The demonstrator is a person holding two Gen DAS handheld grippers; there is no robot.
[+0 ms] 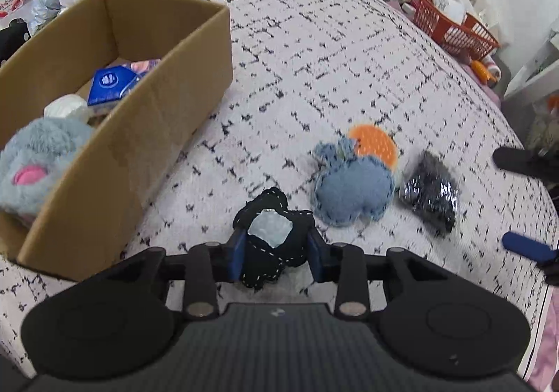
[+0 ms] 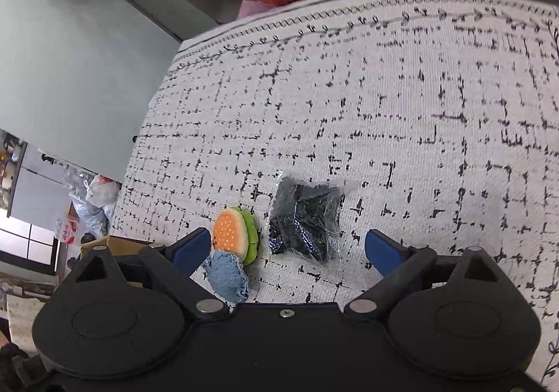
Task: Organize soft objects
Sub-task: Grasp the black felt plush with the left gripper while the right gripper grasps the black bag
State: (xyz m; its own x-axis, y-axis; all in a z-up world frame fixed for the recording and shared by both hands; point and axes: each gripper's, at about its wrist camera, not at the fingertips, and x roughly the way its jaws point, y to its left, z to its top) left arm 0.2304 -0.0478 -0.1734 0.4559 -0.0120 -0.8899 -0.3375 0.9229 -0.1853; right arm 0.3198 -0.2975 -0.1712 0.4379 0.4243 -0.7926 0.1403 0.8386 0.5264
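My left gripper (image 1: 276, 252) is shut on a black stitched fabric toy (image 1: 270, 238) with a pale patch, held just above the bed. A blue denim plush (image 1: 353, 187) lies ahead to the right, on an orange burger plush (image 1: 377, 142), beside a black packet in clear wrap (image 1: 431, 194). My right gripper (image 2: 286, 245) is open above the bed, with the black packet (image 2: 305, 222) between its fingers, the burger plush (image 2: 236, 234) and denim plush (image 2: 227, 275) by its left finger. The right gripper's fingers (image 1: 524, 245) show at the left view's right edge.
A cardboard box (image 1: 146, 133) stands on the bed at left, holding a grey-blue plush (image 1: 35, 161), a blue tissue pack (image 1: 111, 82) and a white item. A red basket (image 1: 450, 23) with bottles sits beyond the bed's far right edge. The patterned bedspread (image 2: 401, 112) stretches ahead.
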